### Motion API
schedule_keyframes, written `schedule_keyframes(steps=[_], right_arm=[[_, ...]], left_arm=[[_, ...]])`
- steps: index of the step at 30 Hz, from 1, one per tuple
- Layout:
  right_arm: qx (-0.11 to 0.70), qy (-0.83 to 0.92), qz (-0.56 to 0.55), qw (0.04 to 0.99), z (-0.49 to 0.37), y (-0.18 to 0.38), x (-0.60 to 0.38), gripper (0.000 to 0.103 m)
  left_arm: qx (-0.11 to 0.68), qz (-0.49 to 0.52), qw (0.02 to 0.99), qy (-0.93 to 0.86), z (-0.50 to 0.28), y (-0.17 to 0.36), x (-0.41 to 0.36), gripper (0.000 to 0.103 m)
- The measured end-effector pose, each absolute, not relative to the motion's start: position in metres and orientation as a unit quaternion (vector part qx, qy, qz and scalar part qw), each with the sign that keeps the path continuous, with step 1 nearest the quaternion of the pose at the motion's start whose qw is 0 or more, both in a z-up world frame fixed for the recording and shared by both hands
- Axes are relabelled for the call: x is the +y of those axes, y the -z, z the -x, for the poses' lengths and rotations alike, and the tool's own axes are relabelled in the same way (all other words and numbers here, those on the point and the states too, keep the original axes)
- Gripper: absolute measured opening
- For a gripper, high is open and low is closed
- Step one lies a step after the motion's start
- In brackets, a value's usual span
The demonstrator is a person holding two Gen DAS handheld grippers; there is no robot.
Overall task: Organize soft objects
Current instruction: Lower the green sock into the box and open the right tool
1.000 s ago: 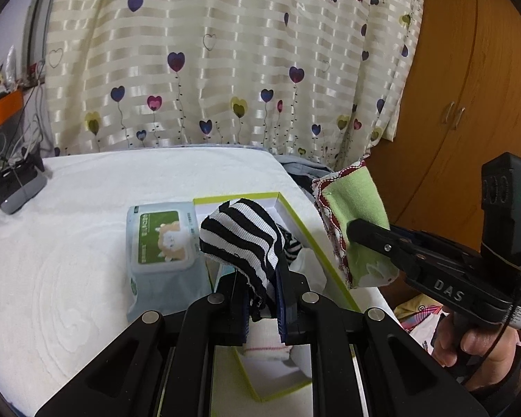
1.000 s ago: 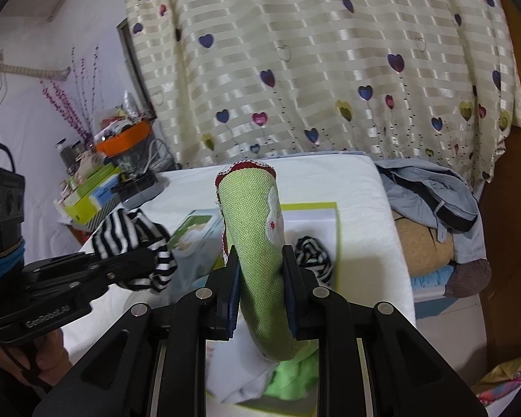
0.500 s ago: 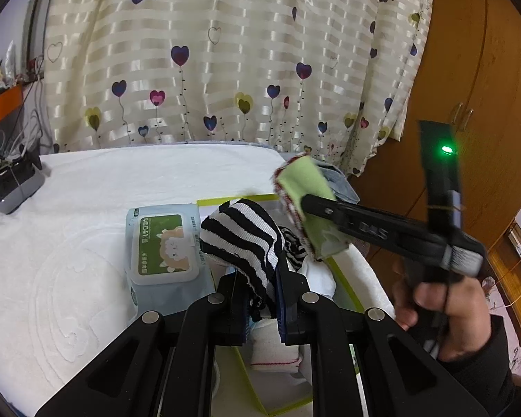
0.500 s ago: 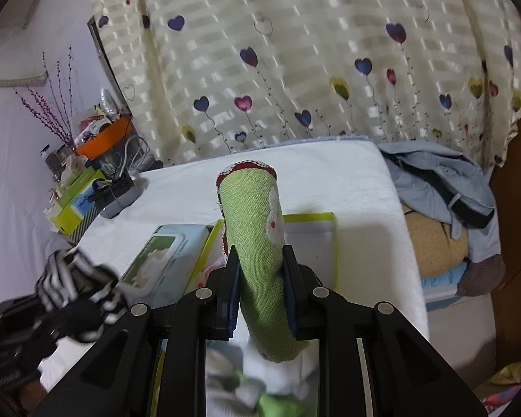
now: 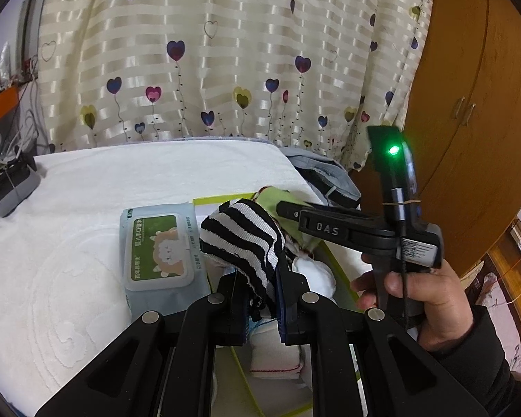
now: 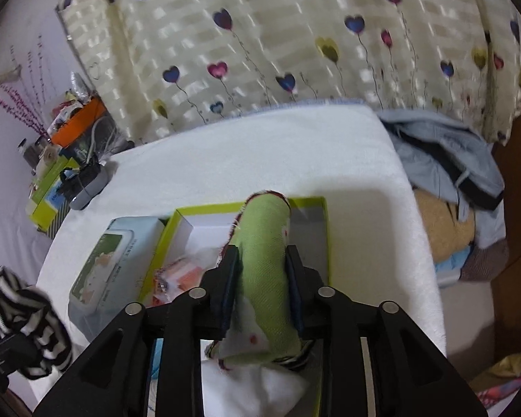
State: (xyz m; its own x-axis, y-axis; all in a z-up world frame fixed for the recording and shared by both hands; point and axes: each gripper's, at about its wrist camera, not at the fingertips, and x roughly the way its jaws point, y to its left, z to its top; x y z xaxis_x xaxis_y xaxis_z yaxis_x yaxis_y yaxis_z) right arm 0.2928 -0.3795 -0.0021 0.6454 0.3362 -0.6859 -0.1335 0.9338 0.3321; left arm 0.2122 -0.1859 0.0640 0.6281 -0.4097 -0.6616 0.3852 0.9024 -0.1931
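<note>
My left gripper (image 5: 260, 278) is shut on a black-and-white striped sock (image 5: 239, 239), held just above the near end of a lime-edged box (image 5: 218, 198). The same sock (image 6: 14, 299) shows at the lower left of the right wrist view. My right gripper (image 6: 262, 260) hangs low over the box (image 6: 324, 229) with its jaws opening. A green cloth with red trim (image 6: 265, 239) stands between them, and its lower end sags onto white cloths (image 6: 260, 389) in the box. In the left wrist view the right gripper (image 5: 284, 210) comes in from the right, held by a hand (image 5: 430, 299).
A pack of wet wipes (image 5: 158, 250) lies against the box's left side on the white towel-covered surface (image 5: 69, 243). A grey device (image 5: 12, 187) sits at the far left. Piled clothes (image 6: 448, 160) lie off the right edge, before a wooden wardrobe (image 5: 469, 104).
The right gripper carried the green cloth leftward and down over the box, and its jaws have widened around the cloth. The left gripper has stayed put with the striped sock.
</note>
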Motion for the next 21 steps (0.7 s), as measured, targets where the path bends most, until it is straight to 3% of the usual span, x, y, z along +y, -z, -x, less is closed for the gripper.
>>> schedule_keyframes(steps=[1, 2, 19, 21], right_arm=[[0.395, -0.134, -0.127, 0.9, -0.291, -0.001, -0.38, 0.049], [0.389, -0.136, -0.128, 0.902, -0.289, -0.004, -0.38, 0.051], [0.358, -0.122, -0.18, 0.908, -0.226, -0.014, -0.416, 0.051], [0.356, -0.121, -0.186, 0.908, -0.223, -0.015, -0.419, 0.051]], left_arm=[[0.371, 0.017, 0.902, 0.221, -0.213, -0.064, -0.187, 0.011], [0.372, 0.016, 0.901, 0.221, -0.212, -0.064, -0.188, 0.011], [0.421, -0.02, 0.871, 0.253, -0.235, -0.03, -0.232, 0.011], [0.426, -0.027, 0.868, 0.253, -0.242, -0.025, -0.238, 0.015]])
